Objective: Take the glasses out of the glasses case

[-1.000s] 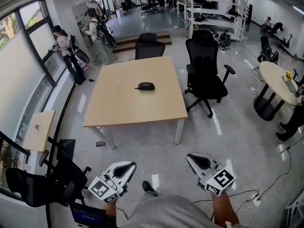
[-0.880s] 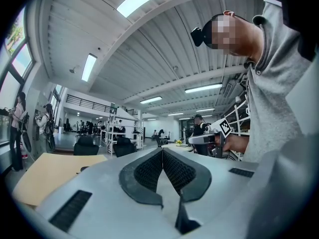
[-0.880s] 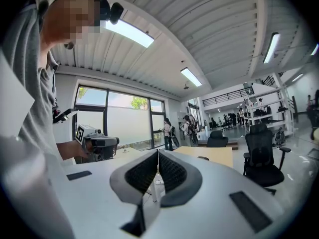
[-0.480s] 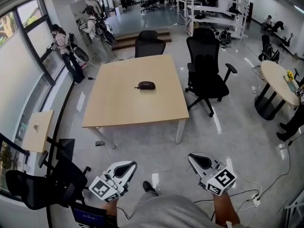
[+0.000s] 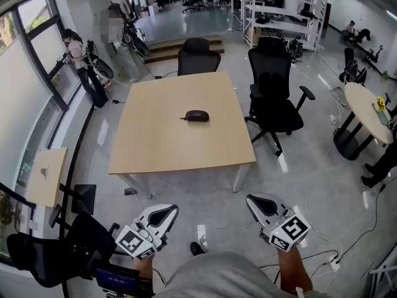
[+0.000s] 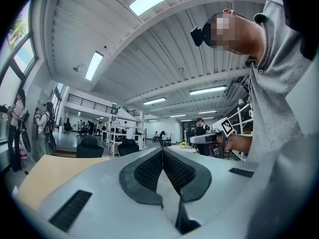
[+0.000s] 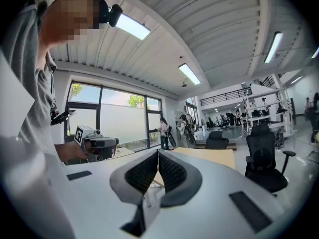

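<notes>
A dark closed glasses case (image 5: 196,115) lies near the middle of a light wooden table (image 5: 155,143), far ahead in the head view. My left gripper (image 5: 162,212) and my right gripper (image 5: 255,203) are held low near my body, well short of the table. Both are shut with nothing between their jaws. In the left gripper view the left gripper (image 6: 162,152) has its dark pads meeting at the tips; the table (image 6: 45,176) shows at lower left. In the right gripper view the right gripper (image 7: 157,152) is shut too, with the table (image 7: 212,157) beyond it.
Black office chairs stand behind the table (image 5: 198,56) and at its right (image 5: 275,95). Another black chair (image 5: 43,253) and a small side table (image 5: 43,174) are at my left. A round table (image 5: 366,107) stands far right. Cables (image 5: 322,253) lie on the floor. People stand by the window (image 5: 80,67).
The view has shifted slightly: the table and case appear a little closer and further right. Both grippers stay low and shut.
</notes>
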A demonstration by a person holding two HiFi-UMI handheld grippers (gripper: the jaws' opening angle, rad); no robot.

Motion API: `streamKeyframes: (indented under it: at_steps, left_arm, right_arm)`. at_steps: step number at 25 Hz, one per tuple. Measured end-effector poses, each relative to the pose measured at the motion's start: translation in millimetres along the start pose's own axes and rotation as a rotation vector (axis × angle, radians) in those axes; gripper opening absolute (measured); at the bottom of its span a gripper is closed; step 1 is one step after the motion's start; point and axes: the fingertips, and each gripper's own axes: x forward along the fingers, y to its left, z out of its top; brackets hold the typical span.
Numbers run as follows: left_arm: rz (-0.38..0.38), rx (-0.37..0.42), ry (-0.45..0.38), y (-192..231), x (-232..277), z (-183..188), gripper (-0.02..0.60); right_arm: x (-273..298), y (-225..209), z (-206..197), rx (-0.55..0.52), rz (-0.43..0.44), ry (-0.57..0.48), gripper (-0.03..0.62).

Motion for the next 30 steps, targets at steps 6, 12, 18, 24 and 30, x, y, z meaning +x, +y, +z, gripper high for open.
streamKeyframes:
  at_steps: [6,12,18,24,30]
  left_arm:
    - [-0.007,0.014,-0.023,65.1,-17.4,2.6,0.006]
    - [-0.008,0.019,-0.013,115.4,-23.1,4.0,0.006]
    - [0.005,-0.019,0.003,153.6,-28.4,-5.8,0.006]
    - [0.039,-0.01,0.016,189.6,0.4,-5.6,0.006]
    - [0.08,0.006,0.016,215.1,37.5,-5.2,0.006]
  right_arm:
    - [63.9,-4.4,10.6,-0.018,-0.033,-0.018,0.008]
    - [104.6,-17.5,27.0,-0.026,-0.07,-0.036,0.008]
    - [147.2,-22.6,22.8,-0.007,-0.062,0.006,0.008]
    - [187.9,-59.2,25.1,0.006,-0.02,0.017,0.008]
    - [221.7,-103.9,44.3,-0.016,0.039,-0.011,0.008]
